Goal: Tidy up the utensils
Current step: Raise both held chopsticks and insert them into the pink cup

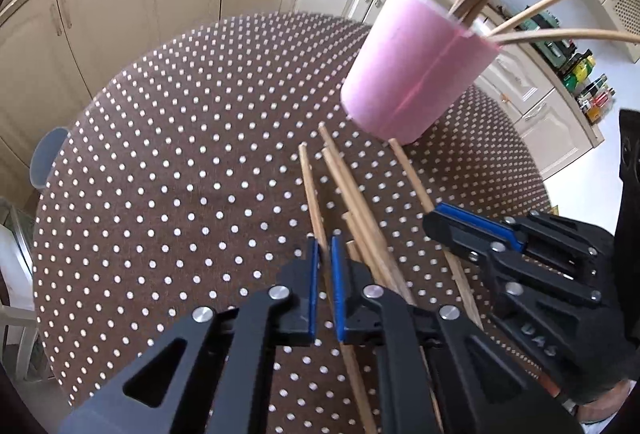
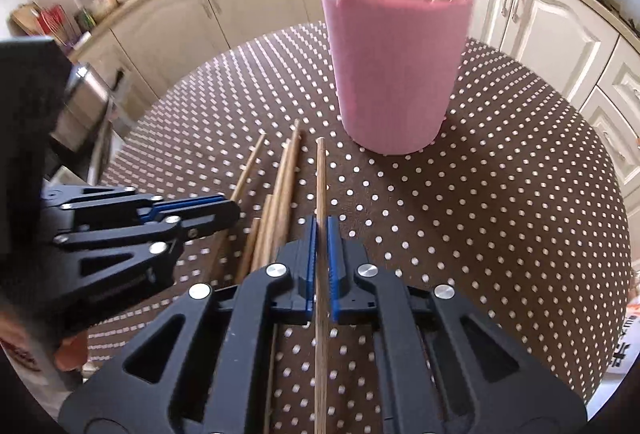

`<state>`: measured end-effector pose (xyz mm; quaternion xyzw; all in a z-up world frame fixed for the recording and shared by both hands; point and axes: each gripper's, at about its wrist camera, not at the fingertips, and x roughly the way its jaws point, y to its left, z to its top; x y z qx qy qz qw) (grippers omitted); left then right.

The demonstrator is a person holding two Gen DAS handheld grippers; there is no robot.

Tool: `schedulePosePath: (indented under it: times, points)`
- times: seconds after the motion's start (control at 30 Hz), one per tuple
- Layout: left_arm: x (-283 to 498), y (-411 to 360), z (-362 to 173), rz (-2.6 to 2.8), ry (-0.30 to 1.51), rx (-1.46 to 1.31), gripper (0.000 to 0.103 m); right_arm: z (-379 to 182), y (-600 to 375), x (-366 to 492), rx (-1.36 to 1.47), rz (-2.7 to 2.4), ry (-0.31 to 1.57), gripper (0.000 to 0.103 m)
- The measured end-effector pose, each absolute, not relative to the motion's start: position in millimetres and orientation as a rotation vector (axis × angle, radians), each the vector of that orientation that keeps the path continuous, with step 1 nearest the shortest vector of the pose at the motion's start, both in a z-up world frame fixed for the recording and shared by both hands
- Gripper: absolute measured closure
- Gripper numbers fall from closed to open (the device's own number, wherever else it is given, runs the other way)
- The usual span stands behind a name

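- Left gripper (image 1: 325, 262): jaws clenched on one chopstick (image 1: 311, 190), the leftmost of the loose ones, taken partway along its length; far tip points toward the cup.
- Right gripper (image 2: 321, 254): jaws clenched on a single chopstick (image 2: 320, 186), the rightmost one, which runs straight between the pads; far tip lies near the cup's base.
- Between the two grips: a loose bundle of chopsticks (image 2: 280, 202) flat on the cloth, close together and overlapping.
- Beyond: pink cup (image 2: 394, 66) upright on the dotted tablecloth (image 2: 500, 194), already holding many chopsticks (image 1: 532, 6) that fan outward over the rim.
- Risk: each stick is pinched well short of its far end, so the long free part may swing or pivot in the pads on lifting.
- Risk: fanned sticks crowd the mouth; an incoming tip may catch on them, or nudge the cup and tip it.
- Risk: the two tongs work close together, so they could collide or drag the bundle.
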<state>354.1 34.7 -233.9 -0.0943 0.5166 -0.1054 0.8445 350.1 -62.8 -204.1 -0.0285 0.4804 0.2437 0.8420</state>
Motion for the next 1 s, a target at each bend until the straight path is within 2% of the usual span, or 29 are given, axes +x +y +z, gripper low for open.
schedulePosePath:
  times: [0.53,1.0]
  points:
    - [274,19,-101,-0.337,0.751,-0.159,0.097,-97,-104,288,0.080,0.623,0.726,0.097]
    - [247,-4,-37,-0.333,0.545,-0.111,0.097,-37,-142,262,0.114,0.507,0.426,0.097]
